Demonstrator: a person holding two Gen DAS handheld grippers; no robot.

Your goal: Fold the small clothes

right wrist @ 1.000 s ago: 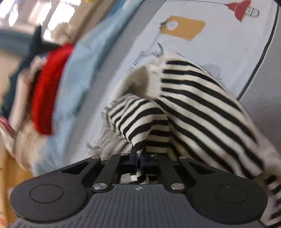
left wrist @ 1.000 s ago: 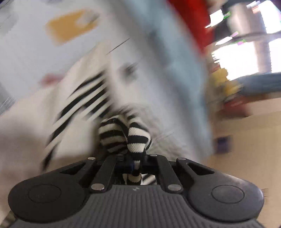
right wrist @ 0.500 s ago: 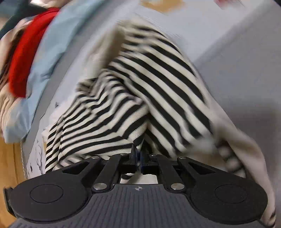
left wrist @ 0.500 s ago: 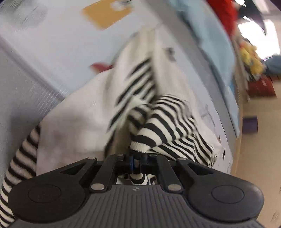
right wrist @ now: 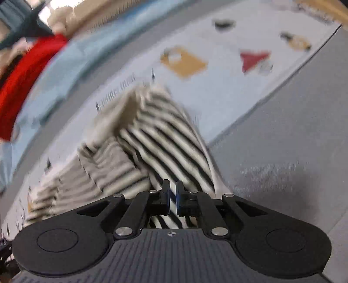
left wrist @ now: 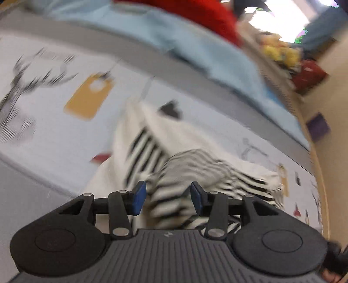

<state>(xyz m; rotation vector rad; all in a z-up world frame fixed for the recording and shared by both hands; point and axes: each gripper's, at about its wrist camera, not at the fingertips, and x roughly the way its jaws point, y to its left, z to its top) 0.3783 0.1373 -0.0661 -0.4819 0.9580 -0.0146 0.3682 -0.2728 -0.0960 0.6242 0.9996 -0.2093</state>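
Observation:
A small black-and-white striped garment [left wrist: 195, 165] with cream parts lies bunched on a pale printed sheet [left wrist: 54, 122]. My left gripper [left wrist: 166, 197] is open just above the stripes, its blue pads [left wrist: 139, 196] apart and holding nothing. In the right wrist view the same garment [right wrist: 165, 139] lies folded over itself. My right gripper [right wrist: 172, 199] has its jaws nearly together with a narrow gap, over striped cloth; the blur hides whether cloth is pinched.
A pile of light blue [left wrist: 195, 50] and red [left wrist: 195, 15] clothes lies along the far side of the sheet; they also show in the right wrist view [right wrist: 28, 71]. Grey bedding [right wrist: 282, 152] lies to the right. Tan floor [left wrist: 335, 122] runs beyond the edge.
My left gripper has opened and let go of the striped cloth, which dropped onto the sheet. My right gripper's jaws have parted slightly. Both views swung fast.

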